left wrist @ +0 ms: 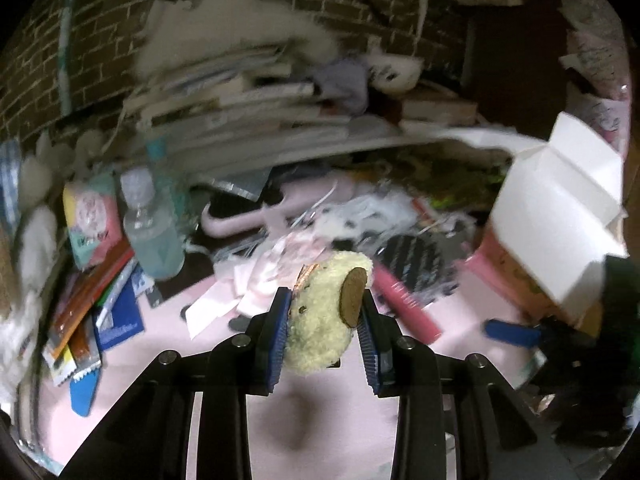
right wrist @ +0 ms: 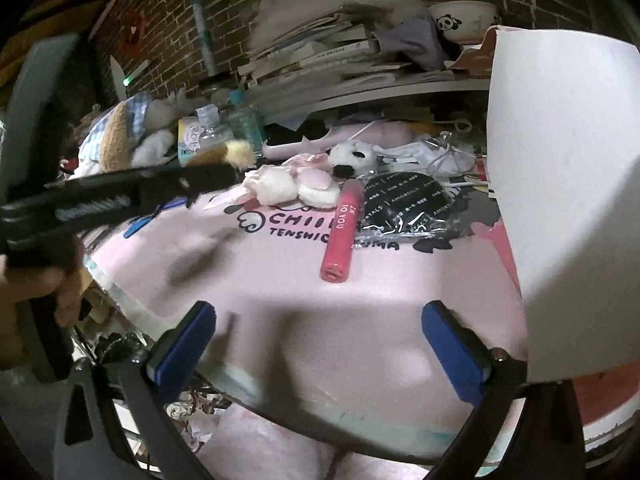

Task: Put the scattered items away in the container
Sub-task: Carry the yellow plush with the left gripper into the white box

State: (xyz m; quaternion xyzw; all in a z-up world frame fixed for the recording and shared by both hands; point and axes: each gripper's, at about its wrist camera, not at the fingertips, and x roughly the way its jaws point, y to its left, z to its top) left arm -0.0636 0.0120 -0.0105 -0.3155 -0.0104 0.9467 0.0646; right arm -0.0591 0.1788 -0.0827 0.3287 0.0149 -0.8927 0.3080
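Cluttered pink table point(right wrist: 280, 280). My left gripper point(left wrist: 324, 312) clamps the yellow plush toy point(left wrist: 320, 320), held above the table, left of the white box point(left wrist: 560, 208). Right gripper point(right wrist: 316, 344) wide, empty. Carry plush over the box opening, release low.

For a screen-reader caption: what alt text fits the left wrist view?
The left claw is shut on a fluffy yellow plush toy above a pink mat. Behind lie a pink tube, a clear bottle and an open white box.
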